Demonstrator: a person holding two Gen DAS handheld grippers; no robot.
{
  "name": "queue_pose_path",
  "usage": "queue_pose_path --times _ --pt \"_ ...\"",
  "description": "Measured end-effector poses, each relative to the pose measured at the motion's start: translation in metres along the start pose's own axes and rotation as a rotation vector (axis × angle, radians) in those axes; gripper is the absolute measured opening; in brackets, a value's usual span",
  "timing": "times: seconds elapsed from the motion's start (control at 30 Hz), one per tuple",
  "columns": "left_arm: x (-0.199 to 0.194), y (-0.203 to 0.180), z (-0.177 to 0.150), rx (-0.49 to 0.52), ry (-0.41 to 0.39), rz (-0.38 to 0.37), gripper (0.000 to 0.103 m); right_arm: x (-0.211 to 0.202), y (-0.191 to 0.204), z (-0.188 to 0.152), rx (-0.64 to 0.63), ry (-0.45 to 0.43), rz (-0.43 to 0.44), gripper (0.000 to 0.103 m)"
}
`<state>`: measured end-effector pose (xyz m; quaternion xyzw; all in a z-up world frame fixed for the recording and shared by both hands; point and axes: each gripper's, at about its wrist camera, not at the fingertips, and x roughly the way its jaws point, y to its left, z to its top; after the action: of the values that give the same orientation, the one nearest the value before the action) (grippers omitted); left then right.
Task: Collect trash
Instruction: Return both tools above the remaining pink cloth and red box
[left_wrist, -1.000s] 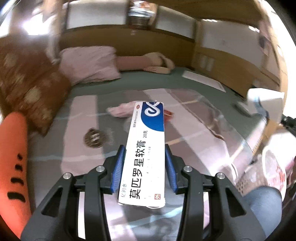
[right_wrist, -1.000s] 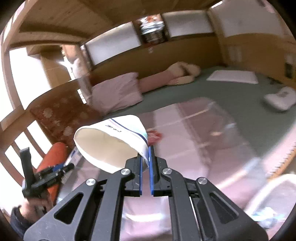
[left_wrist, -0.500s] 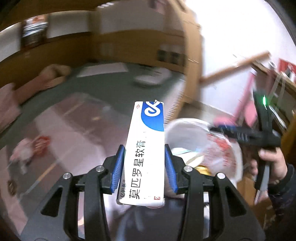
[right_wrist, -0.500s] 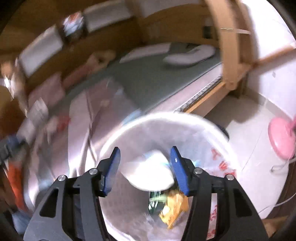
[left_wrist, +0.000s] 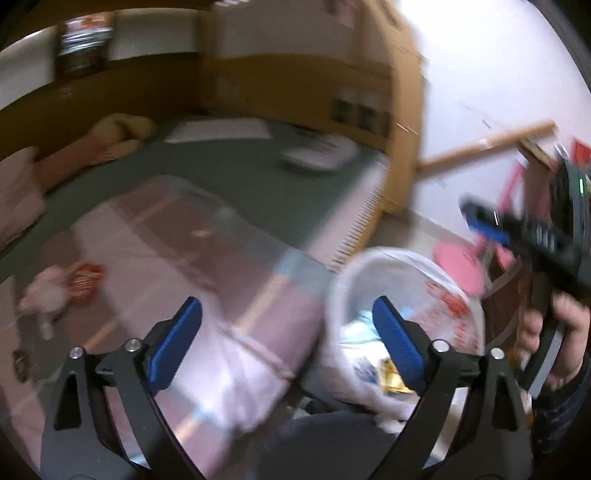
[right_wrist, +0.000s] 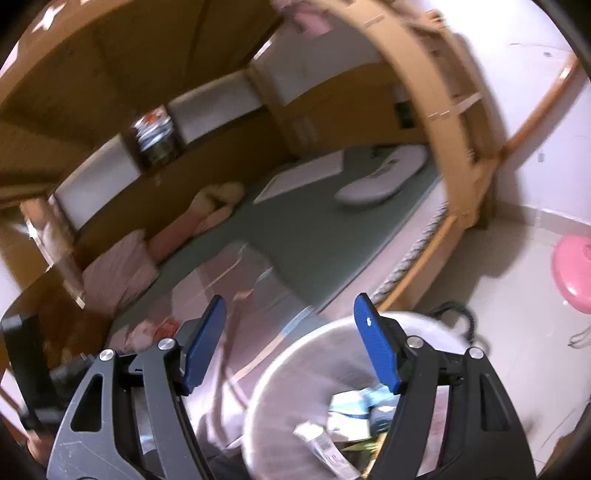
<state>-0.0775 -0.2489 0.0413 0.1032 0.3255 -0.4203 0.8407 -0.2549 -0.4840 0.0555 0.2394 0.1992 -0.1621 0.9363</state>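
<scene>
Now both claws, left claw (left_wrist: 286, 332) and right claw (right_wrist: 290, 341), have just been opening and stand spread and empty, while ahead-left on the bed lies the pink-and-red wrapper scrap (left_wrist: 61, 288), probably light and crumply, best pinched across its bunched middle.

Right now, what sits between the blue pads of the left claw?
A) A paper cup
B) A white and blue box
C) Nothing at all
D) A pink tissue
C: the left claw stands wide open with only the blurred bed cover showing through the gap; the lined trash bin is beside it.
</scene>
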Motion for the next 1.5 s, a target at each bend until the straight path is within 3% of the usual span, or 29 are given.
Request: queue_pose_path --times 0.13,0.33,0.5,0.6,0.73,0.8,0.9,1.07,1.23,1.5 --pt "-0.031 0.086 -0.002 -0.124 -0.050 0.151 0.098 0.037 0.065 -0.009 -0.111 0.082 0.079 0.070" --pt "-0.070 0.201 -0.041 -0.278 -0.059 0.388 0.099 0.092 0.184 -0.024 -0.267 0.165 0.242 0.075" --pt "-0.079 0.262 -0.091 -0.439 -0.035 0.512 0.099 0.139 0.277 -0.041 -0.369 0.228 0.335 0.077" --pt "-0.089 0.282 -0.098 -0.498 -0.021 0.553 0.099 0.162 0.322 -0.052 -0.410 0.230 0.360 0.077" --pt "-0.113 0.283 -0.094 -0.479 -0.087 0.602 0.099 0.191 0.334 -0.084 -0.473 0.223 0.308 0.078" --pt "-0.115 0.281 -0.094 -0.489 -0.103 0.594 0.099 0.202 0.332 -0.100 -0.520 0.299 0.255 0.078" --pt "-0.110 0.279 -0.092 -0.499 -0.090 0.577 0.099 0.199 0.330 -0.094 -0.483 0.280 0.293 0.078" --pt "-0.093 0.272 -0.088 -0.512 -0.071 0.519 0.099 0.200 0.327 -0.095 -0.478 0.289 0.287 0.078" --pt "-0.081 0.263 -0.088 -0.471 -0.046 0.525 0.099 0.199 0.326 -0.095 -0.477 0.286 0.286 0.078" --pt "-0.077 0.267 -0.093 -0.487 -0.029 0.531 0.099 0.199 0.326 -0.095 -0.468 0.289 0.291 0.078"
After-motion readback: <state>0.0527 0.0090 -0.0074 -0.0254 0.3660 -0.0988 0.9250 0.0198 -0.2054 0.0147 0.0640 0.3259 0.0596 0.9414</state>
